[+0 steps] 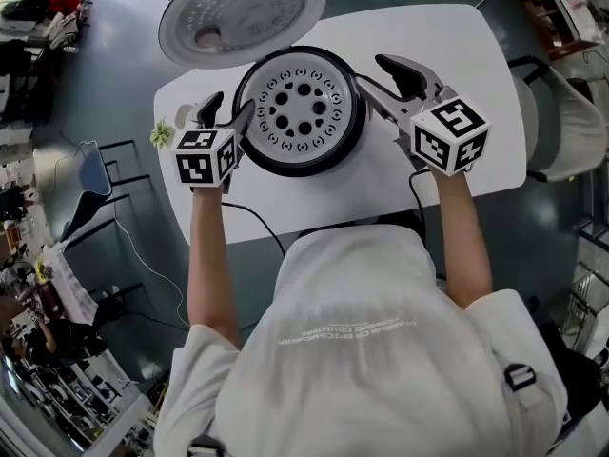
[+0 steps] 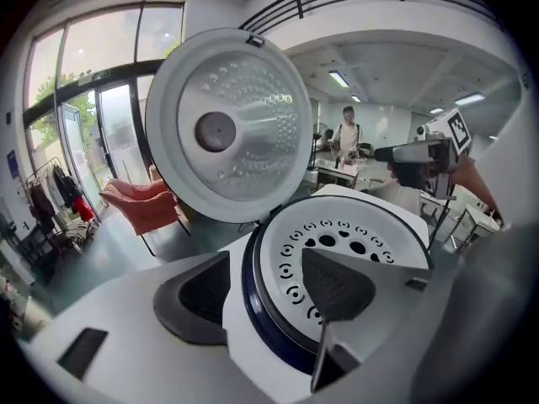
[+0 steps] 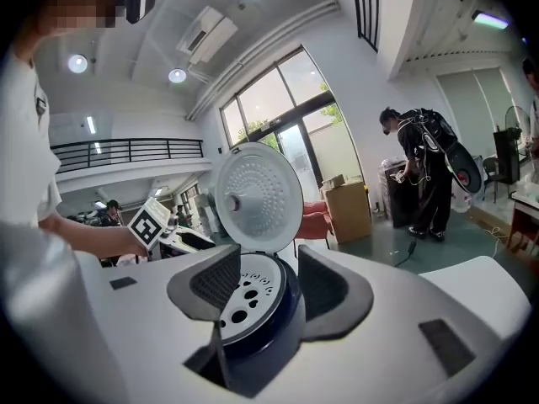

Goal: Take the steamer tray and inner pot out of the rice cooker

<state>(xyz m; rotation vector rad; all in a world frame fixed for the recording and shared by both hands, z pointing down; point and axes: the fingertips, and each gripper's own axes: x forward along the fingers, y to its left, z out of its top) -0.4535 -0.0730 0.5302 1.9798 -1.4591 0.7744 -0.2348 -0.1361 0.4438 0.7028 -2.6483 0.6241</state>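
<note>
I have my left gripper (image 1: 231, 108) and right gripper (image 1: 369, 70) both wide open and empty, straddling the rice cooker (image 1: 314, 166) rim left and right of the steamer tray (image 1: 300, 108)

The left tongs (image 1: 228, 112) point steeply downward, jaws wide apart. The right tongs (image 1: 383, 76) sit flatter, jaws also apart, apparently gripping nothing.

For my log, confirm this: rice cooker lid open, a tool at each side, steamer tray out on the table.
Wrong: the head view shows the steamer tray inside the rice cooker. The lid is open; left tool and right tool flank the cooker.
</note>
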